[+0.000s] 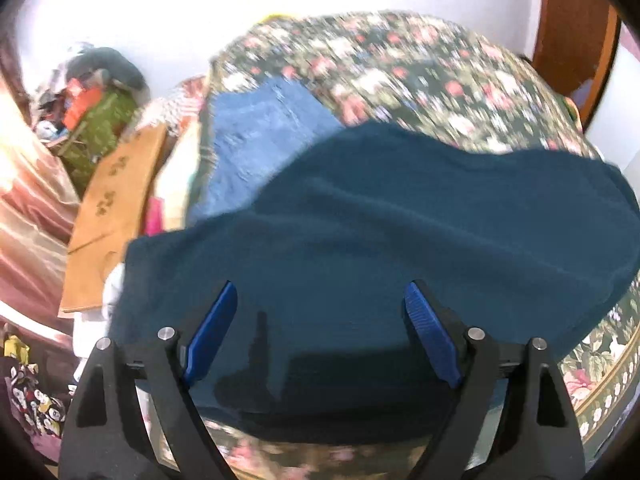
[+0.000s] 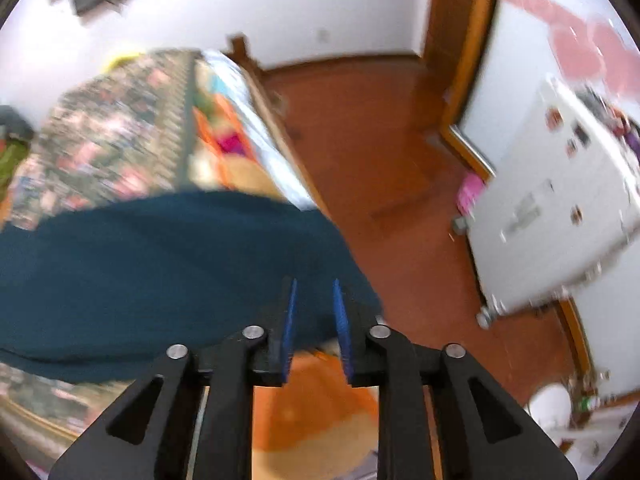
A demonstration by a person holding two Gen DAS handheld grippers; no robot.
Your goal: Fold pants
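Observation:
Dark teal pants (image 1: pixel 400 220) lie spread across a floral bedspread (image 1: pixel 400 60). My left gripper (image 1: pixel 320 286) hovers over their near part, jaws wide open, blue pads clear of the cloth. In the right wrist view the same pants (image 2: pixel 160 260) stretch from the left to the bed's right edge. My right gripper (image 2: pixel 315 282) sits over that right end with a narrow gap between its pads. Cloth shows behind the gap, and nothing looks pinched. Both views are blurred.
Folded blue jeans (image 1: pixel 264 136) lie on the bed beyond the pants. A brown paper bag (image 1: pixel 116 208) and piled clutter (image 1: pixel 92 92) sit to the left. Right of the bed are red-brown floor (image 2: pixel 380 140), a white cabinet (image 2: pixel 560 200) and a wooden door frame (image 2: pixel 460 40).

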